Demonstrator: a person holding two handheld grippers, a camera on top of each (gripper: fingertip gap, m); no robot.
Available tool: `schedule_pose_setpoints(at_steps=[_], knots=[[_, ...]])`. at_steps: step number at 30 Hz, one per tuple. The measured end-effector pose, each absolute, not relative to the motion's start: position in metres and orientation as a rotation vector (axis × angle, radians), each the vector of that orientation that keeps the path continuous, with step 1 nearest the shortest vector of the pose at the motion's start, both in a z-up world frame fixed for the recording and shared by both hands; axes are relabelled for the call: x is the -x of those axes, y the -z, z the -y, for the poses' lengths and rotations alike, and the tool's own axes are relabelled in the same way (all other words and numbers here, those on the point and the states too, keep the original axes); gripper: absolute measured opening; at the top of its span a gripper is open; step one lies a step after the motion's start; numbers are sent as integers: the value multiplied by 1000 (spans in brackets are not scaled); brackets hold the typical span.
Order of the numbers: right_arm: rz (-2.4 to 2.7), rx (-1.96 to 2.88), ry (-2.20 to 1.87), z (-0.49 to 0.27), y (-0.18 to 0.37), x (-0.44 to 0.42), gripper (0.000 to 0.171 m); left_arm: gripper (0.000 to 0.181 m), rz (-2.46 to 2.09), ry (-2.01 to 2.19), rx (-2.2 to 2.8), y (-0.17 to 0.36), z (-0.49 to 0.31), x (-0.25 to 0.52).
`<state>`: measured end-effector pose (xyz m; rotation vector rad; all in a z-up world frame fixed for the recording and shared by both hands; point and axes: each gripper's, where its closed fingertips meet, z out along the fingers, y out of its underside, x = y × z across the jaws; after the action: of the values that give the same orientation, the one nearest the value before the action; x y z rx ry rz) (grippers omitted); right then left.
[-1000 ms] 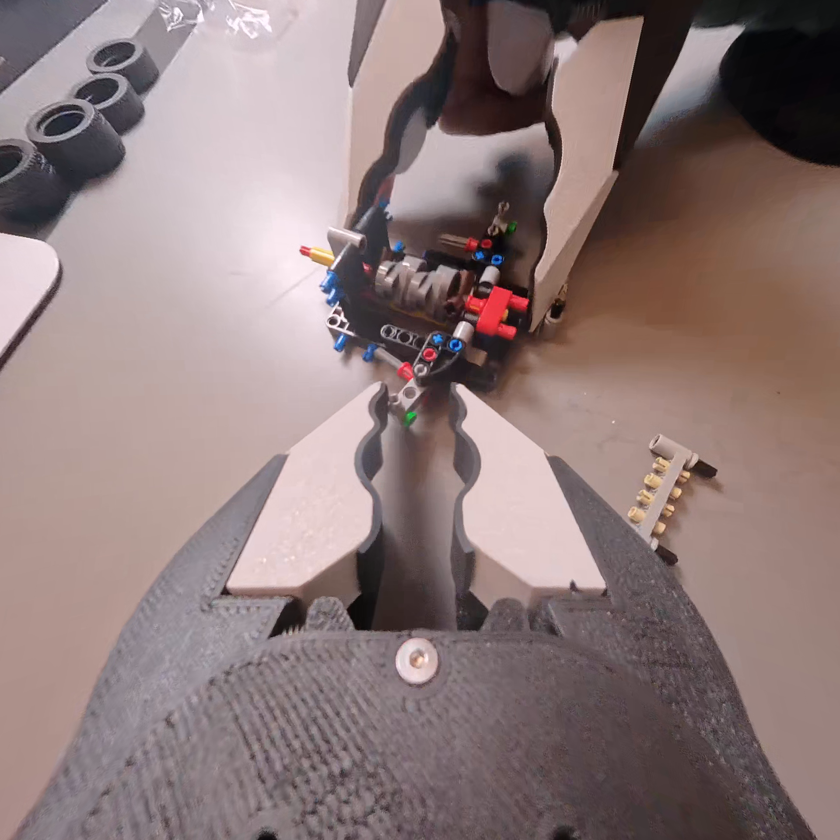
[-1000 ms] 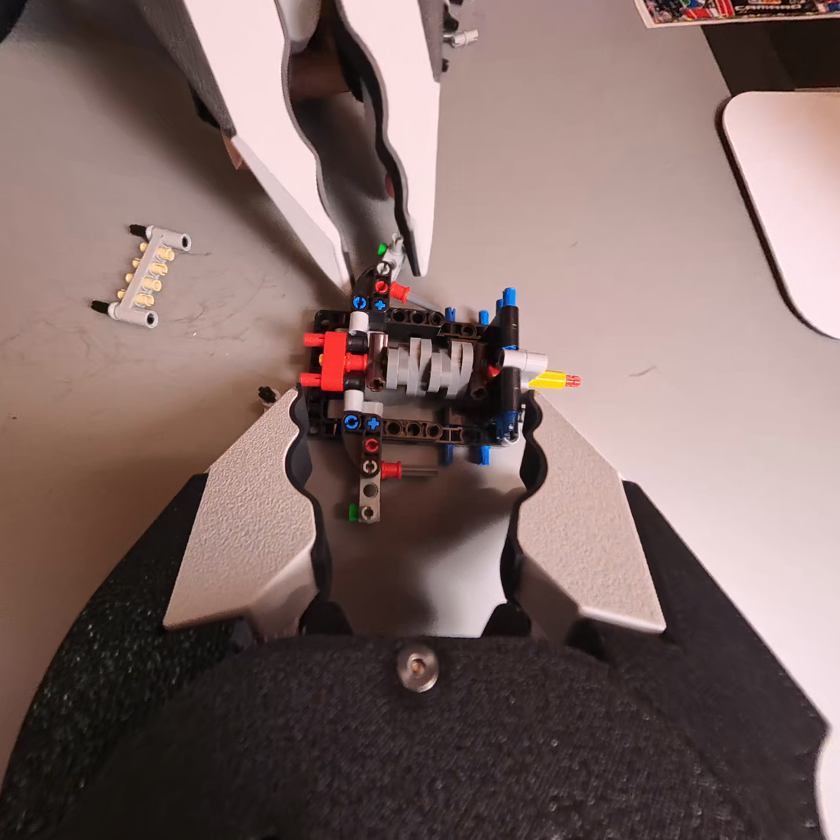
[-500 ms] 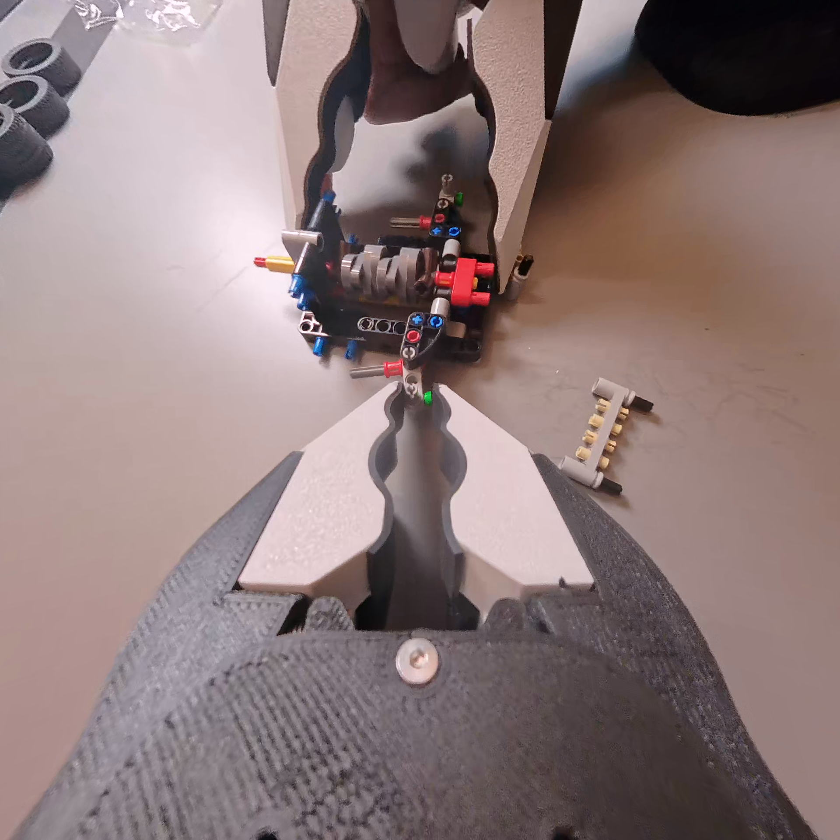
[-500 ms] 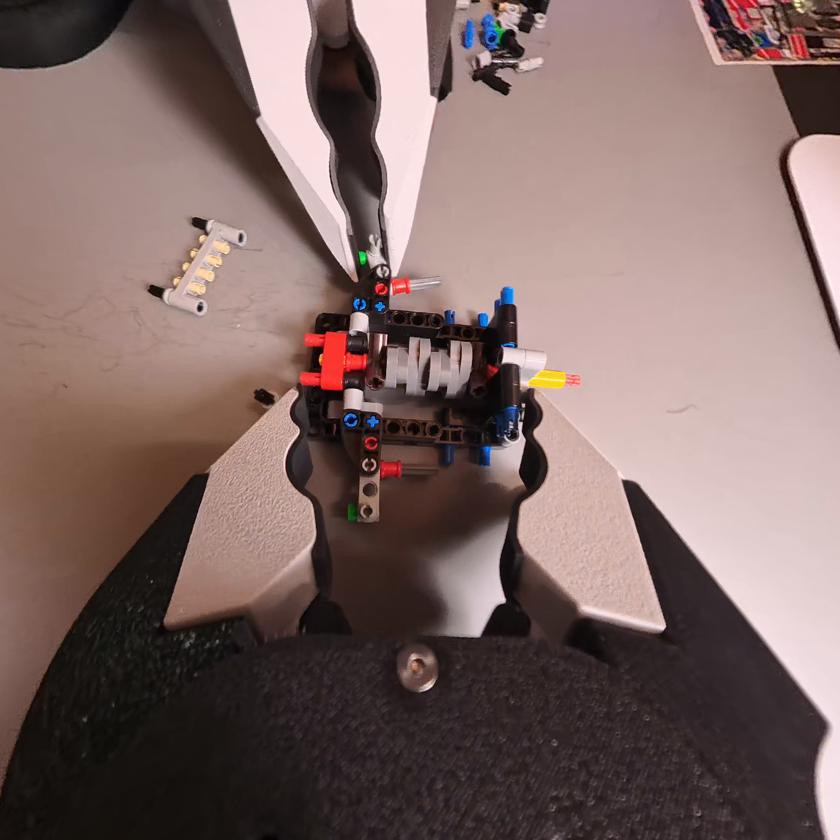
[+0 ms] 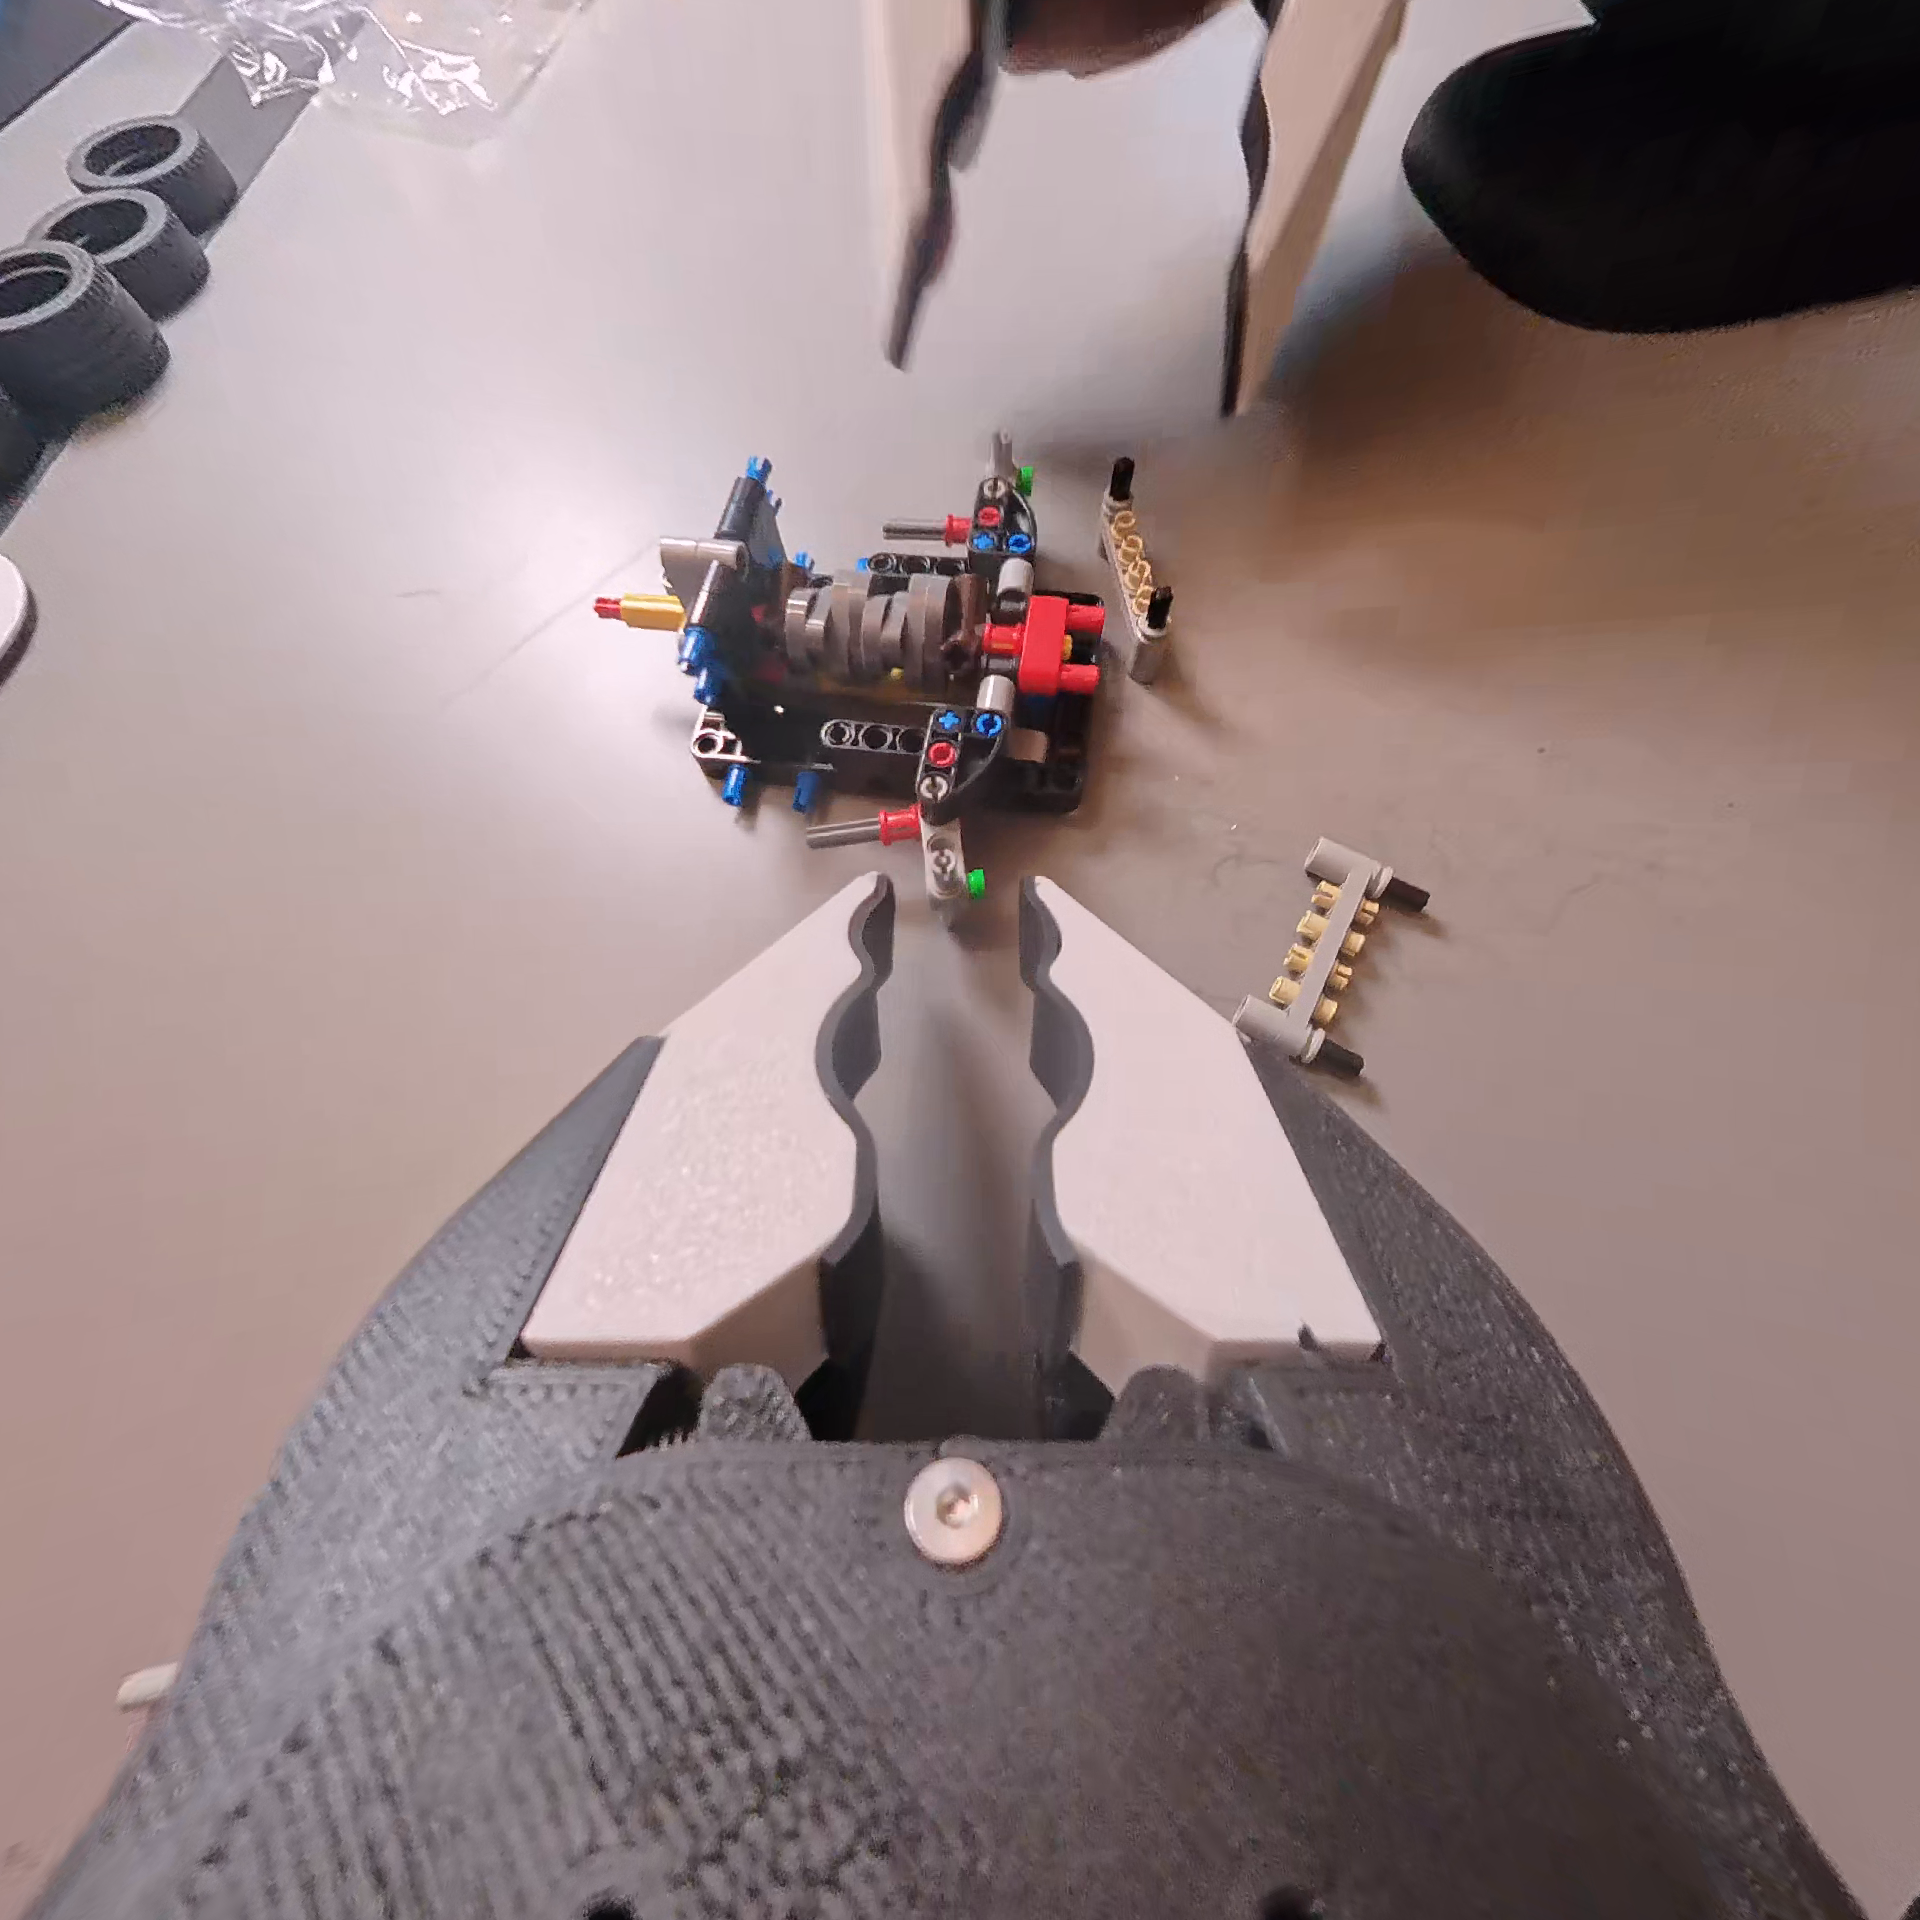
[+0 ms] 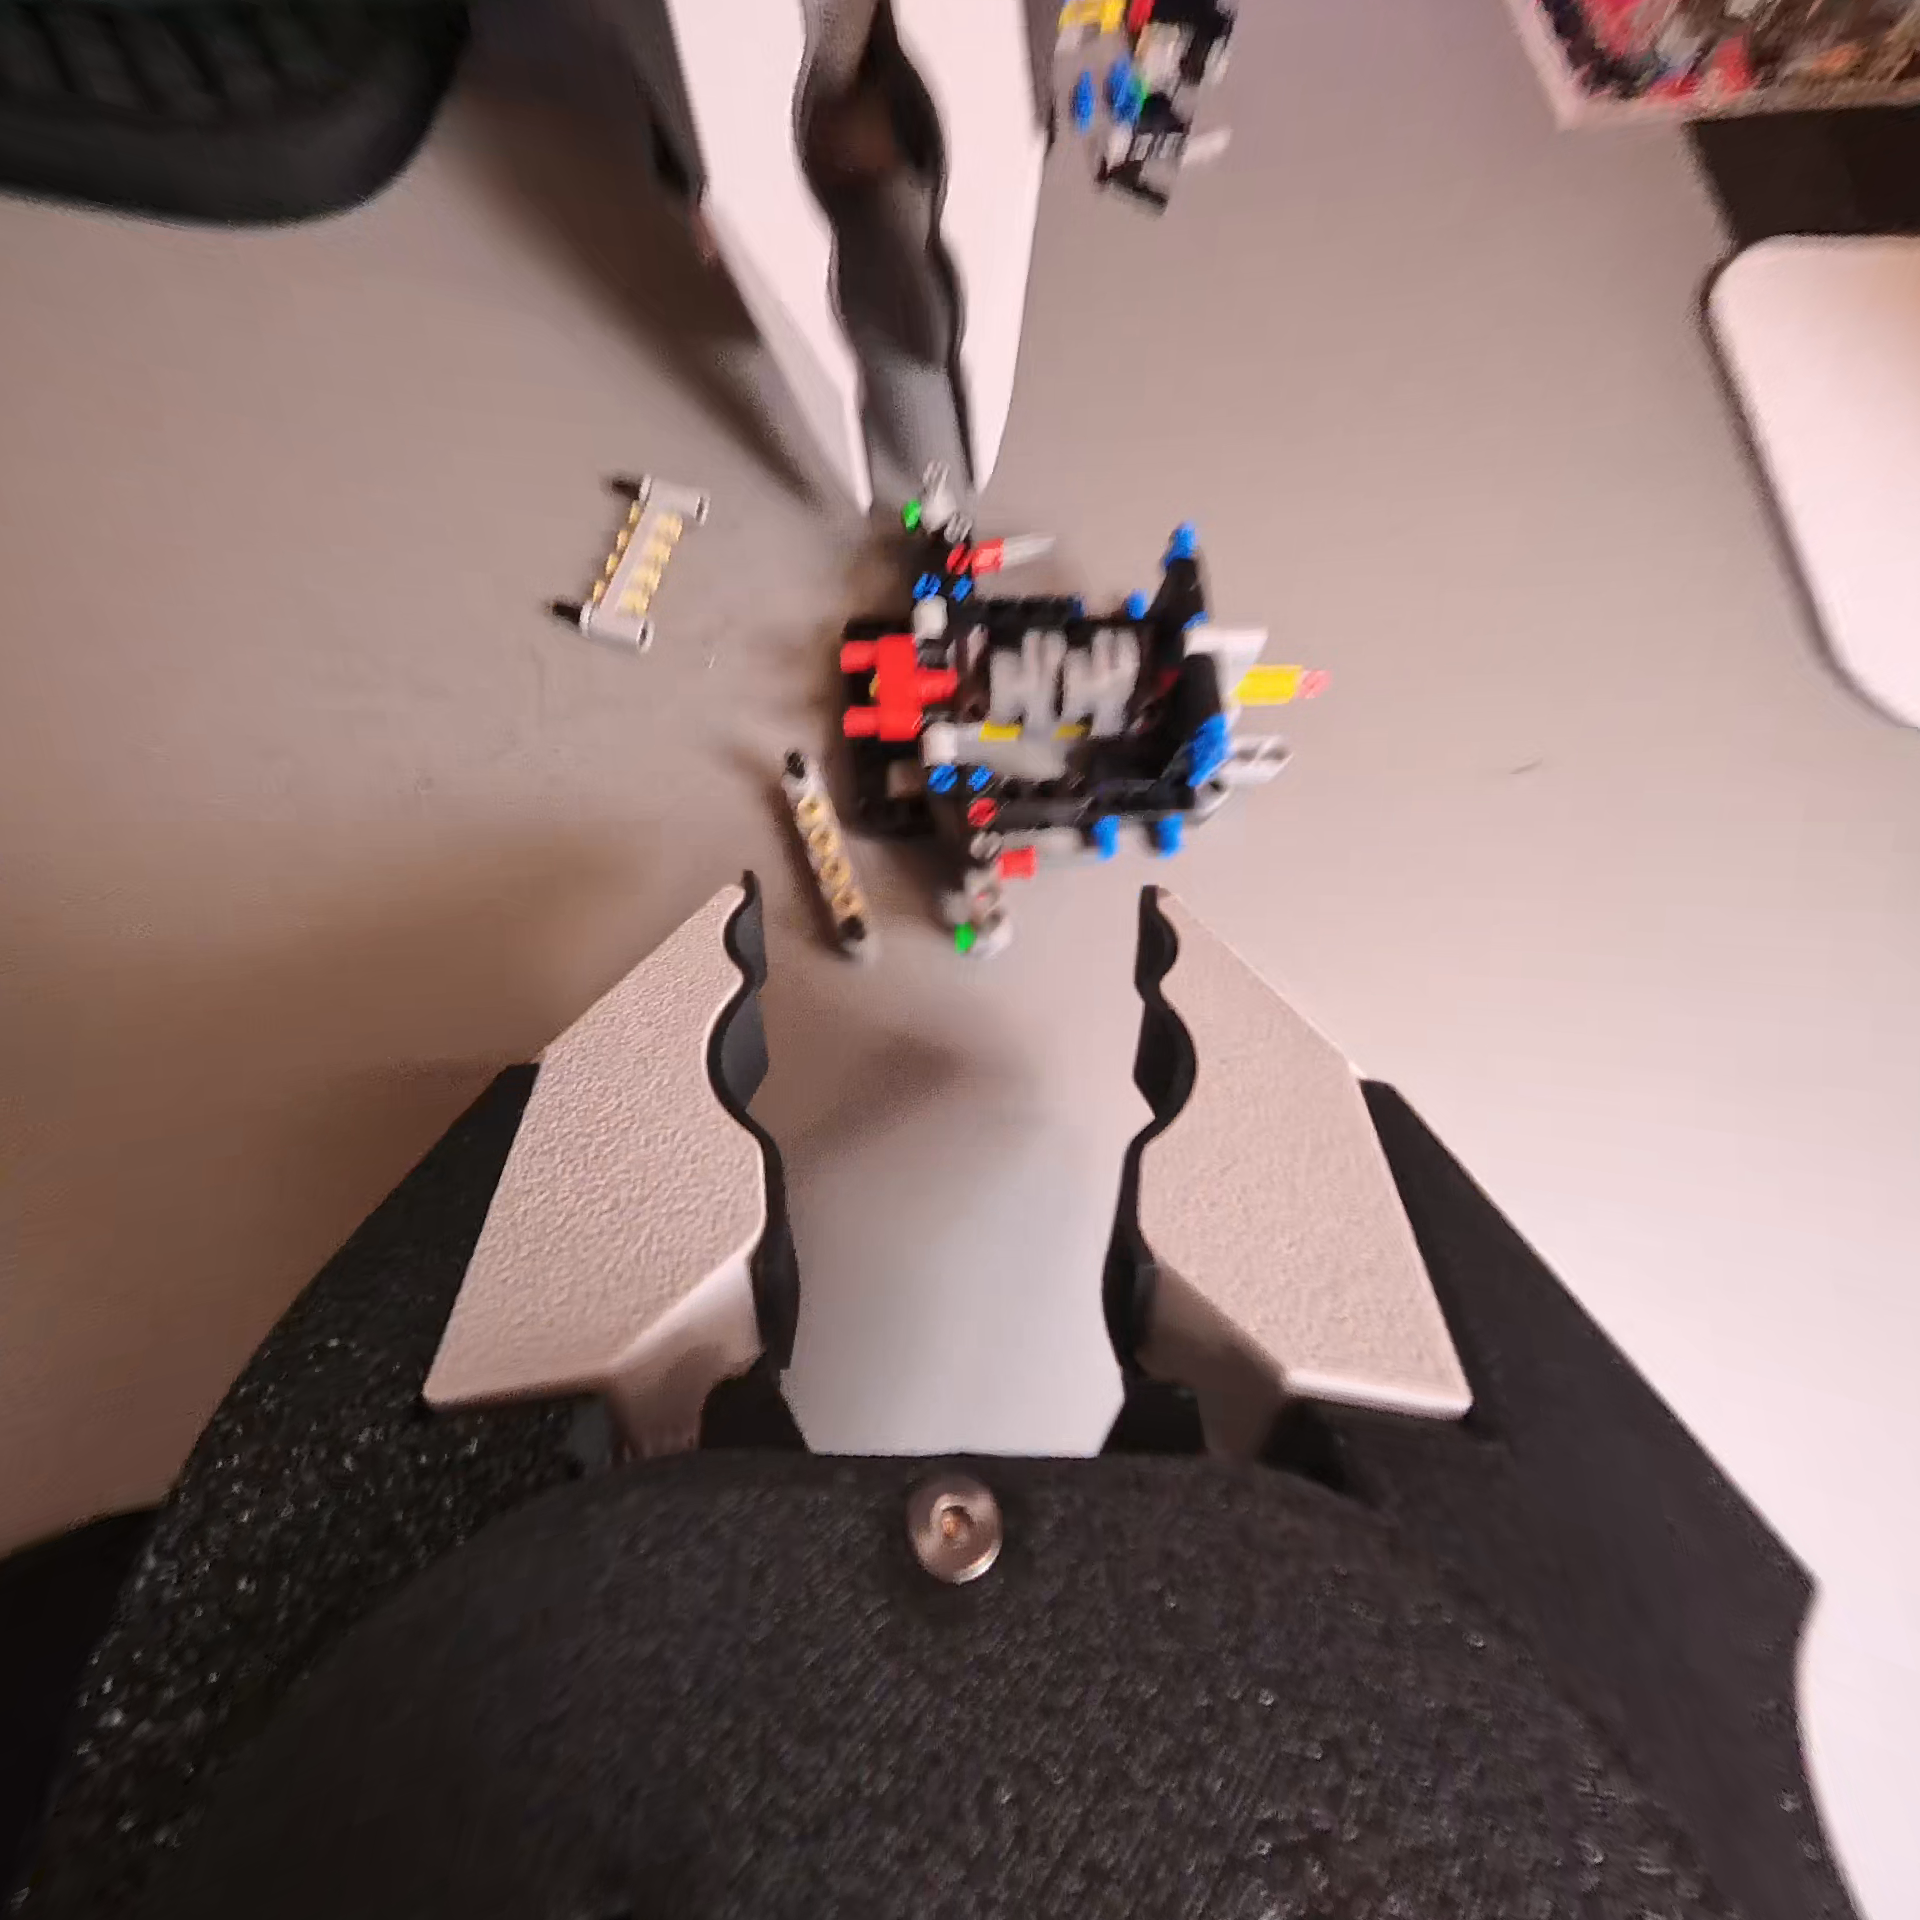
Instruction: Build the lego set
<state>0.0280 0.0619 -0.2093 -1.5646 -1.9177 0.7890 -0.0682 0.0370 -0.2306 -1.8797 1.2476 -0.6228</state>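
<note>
Lego model (image 5: 894, 655), a black frame with grey gears, a red block and blue pins, sits on the grey table (image 5: 364, 935) in the middle of the left wrist view, touched by neither tool. Going left to right in that view: black tyres (image 5: 94, 270) stand at the far left edge with a crumpled clear bag (image 5: 343, 62) beyond them; then comes the model, its yellow peg pointing left; just beside its right end lies a grey bar with tan pins (image 5: 1135, 582); a second grey bar with tan pins (image 5: 1335, 956) lies nearer, off to the right, apart from the model. The left gripper (image 5: 954, 894) hovers low at the model's near side, its jaws parted by a narrow gap and holding nothing, the small grey arm with the green pin (image 5: 951, 868) just ahead of the tips. The right gripper (image 6: 945, 899) sits on the far side, back from the model, jaws wide apart and empty. Its own view is badly blurred, so fine contact there is hard to judge, though the model (image 6: 1049, 707) seems clear of its tips. A heap of loose parts (image 6: 1143, 94) lies far beyond.
</note>
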Motion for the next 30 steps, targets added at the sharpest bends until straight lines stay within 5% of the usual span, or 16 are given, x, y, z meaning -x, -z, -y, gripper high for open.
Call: schedule_pose_setpoints(at_steps=[8, 11, 22, 30], knots=[[1973, 1597, -728, -40, 244, -34, 41, 22, -1237, 630, 1808, 212, -32, 53], [1992, 1551, -751, -35, 242, -30, 6, 21, -1251, 683, 1784, 206, -23, 40], [2146, 1498, -911, 8, 217, -31, 5, 29, -1266, 983, 1850, 203, 16, -19], [2141, 1439, -919, 19, 200, -27, 5, 7, -1304, 954, 1906, 211, 24, -27]])
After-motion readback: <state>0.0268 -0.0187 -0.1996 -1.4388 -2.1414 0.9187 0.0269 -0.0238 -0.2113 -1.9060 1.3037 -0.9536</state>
